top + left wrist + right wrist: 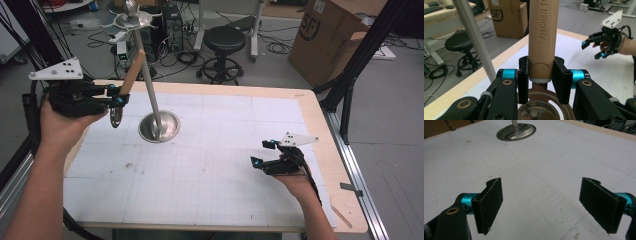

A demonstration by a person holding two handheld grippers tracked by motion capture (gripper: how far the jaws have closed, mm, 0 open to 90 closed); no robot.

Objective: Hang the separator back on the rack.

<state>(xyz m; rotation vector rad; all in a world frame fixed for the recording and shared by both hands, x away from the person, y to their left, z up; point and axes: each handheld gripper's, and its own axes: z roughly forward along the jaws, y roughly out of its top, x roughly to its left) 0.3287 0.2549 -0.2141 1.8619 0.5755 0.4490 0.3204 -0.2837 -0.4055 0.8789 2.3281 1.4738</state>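
Beyond the table's far edge we see a black round stool (223, 41) on the grey floor; to its right stands a brown cardboard box (327, 37) with a printed logo; behind the stool, tangled black cables (186, 56) lie beside a dark computer tower (173, 25); a black tripod leg (361, 55) slants down at the right.

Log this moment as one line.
left gripper: shut on wooden-handled metal utensil | right gripper: open, empty | steel stand: on table
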